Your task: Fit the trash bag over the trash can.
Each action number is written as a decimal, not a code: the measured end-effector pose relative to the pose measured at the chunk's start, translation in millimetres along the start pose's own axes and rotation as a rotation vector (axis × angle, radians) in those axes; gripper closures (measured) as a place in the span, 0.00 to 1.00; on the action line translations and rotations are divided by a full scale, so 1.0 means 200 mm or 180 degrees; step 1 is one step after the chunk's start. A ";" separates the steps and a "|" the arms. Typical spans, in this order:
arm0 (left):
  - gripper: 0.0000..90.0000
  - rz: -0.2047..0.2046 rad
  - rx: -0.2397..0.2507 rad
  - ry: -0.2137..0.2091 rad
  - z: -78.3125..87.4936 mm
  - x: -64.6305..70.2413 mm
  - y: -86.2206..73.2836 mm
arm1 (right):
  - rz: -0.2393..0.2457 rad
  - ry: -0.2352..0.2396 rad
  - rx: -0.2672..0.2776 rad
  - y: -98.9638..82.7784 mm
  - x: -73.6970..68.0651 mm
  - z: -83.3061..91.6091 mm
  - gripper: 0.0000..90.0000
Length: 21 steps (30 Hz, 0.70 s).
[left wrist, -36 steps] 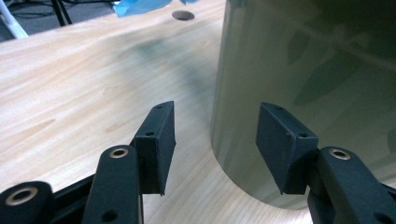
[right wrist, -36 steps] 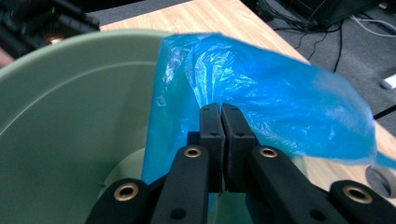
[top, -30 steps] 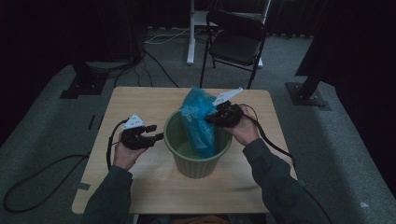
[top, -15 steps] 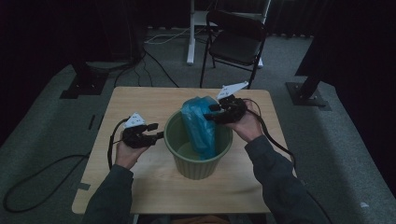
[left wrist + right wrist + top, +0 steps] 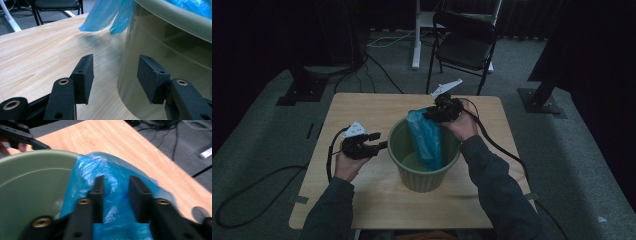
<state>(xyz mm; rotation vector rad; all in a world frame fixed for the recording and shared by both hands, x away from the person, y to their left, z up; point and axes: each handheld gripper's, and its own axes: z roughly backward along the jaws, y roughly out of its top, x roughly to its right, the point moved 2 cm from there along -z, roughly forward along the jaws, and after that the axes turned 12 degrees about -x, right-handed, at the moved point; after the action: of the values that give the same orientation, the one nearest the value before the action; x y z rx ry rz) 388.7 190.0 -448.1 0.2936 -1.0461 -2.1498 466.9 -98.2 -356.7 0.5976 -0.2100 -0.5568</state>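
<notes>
The right gripper [image 5: 432, 116] sits at the far rim of the green bin [image 5: 424, 172], held by the person's right hand [image 5: 462, 127]. In the right gripper view its two black jaws stand a narrow gap apart, having just been closing, with a fold of the blue plastic bag [image 5: 110, 182] bunched between them; whether the pads actually press on the film cannot be told from that blurred picture. The bag [image 5: 426, 140] hangs over the far rim and down into the bin, and part of it spills outside the wall toward the far side of the table, as the left gripper view shows [image 5: 107, 15].

The left gripper [image 5: 379, 146] is held level at the near-left side of the bin, in the person's left hand [image 5: 346, 162]. Its jaws stand wide open, one on each side of the bin's curved wall [image 5: 175, 50] as the left gripper view looks along them; the right-hand pad lies just beside the wall, but neither is seen pressing on it, and nothing is clamped.

The bin stands upright near the middle of the wooden table [image 5: 362, 107], between the two hands. A cable [image 5: 497, 145] trails from the right gripper over the table's right edge. Beyond the table, on the grey carpeted floor, stands a black folding chair [image 5: 467, 45], with more cables beside it.
</notes>
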 end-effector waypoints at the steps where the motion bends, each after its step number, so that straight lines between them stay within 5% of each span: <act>1: 0.52 -0.0001 0.0002 0.0002 0.00 0.00 0.00 | 0.0008 0.0007 0.0013 0.00 0.00 0.01 0.89; 4: 0.52 -0.0008 0.0001 0.0007 0.00 0.00 0.00 | 0.0065 -0.0050 0.0090 -0.01 -0.01 0.04 0.96; 14: 0.52 -0.0019 0.0023 0.0024 0.01 0.01 0.01 | 0.0283 0.0028 0.0291 -0.08 -0.12 0.19 0.95; 16: 0.52 -0.0009 0.0026 0.0020 0.02 0.01 0.01 | 0.0283 0.0028 0.0291 -0.08 -0.12 0.19 0.95; 17: 0.52 -0.0009 0.0033 0.0024 0.02 0.01 0.01 | 0.0404 0.0156 0.0285 -0.13 -0.20 0.20 0.95; 21: 0.52 -0.0005 0.0043 0.0020 0.02 0.01 0.01 | 0.0465 0.0282 0.0081 -0.21 -0.27 0.14 0.96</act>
<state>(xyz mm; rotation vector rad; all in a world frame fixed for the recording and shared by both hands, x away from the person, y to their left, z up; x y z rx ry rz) 387.3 189.3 -443.6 0.3075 -1.0577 -2.1426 395.1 -110.3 -359.3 0.6249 -0.1757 -0.3860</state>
